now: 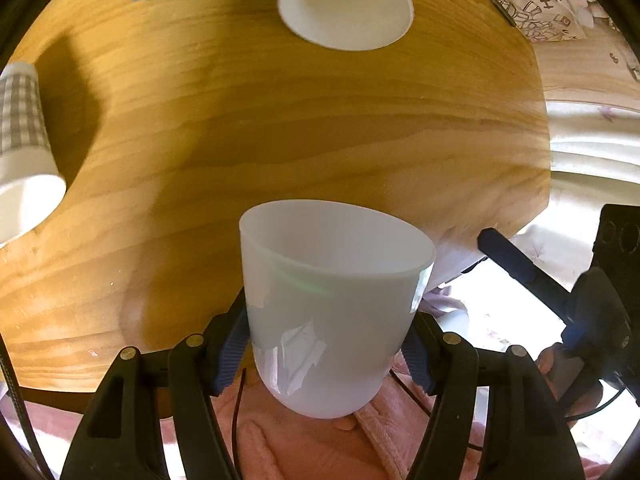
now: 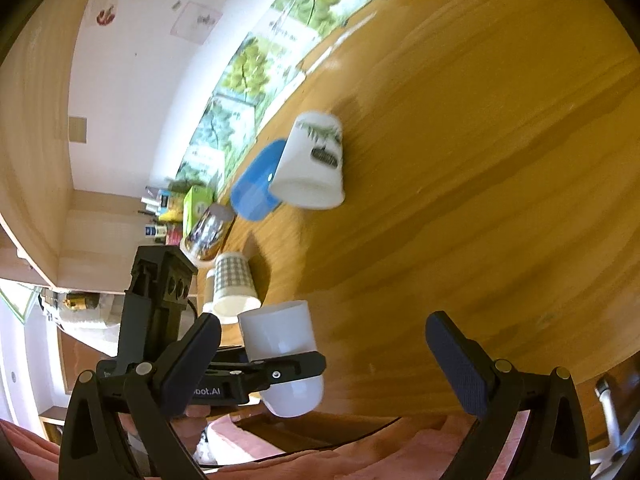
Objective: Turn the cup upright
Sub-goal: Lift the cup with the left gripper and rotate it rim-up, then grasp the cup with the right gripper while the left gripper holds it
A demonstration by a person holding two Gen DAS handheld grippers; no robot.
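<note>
Now left tongs clamping white cup mouth-up, right tongs spread.

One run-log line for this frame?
left gripper: shut on frosted cup, mouth up, lifted | right gripper: open, empty | other cups on table: inverted

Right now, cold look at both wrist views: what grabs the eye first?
The white cup clamped in the left gripper, held off the near edge of the wooden table, mouth pointing away. Next, the upside-down paper cups on the table: a plain white one far, a checked one left. The right gripper is open, holding nothing.
</note>
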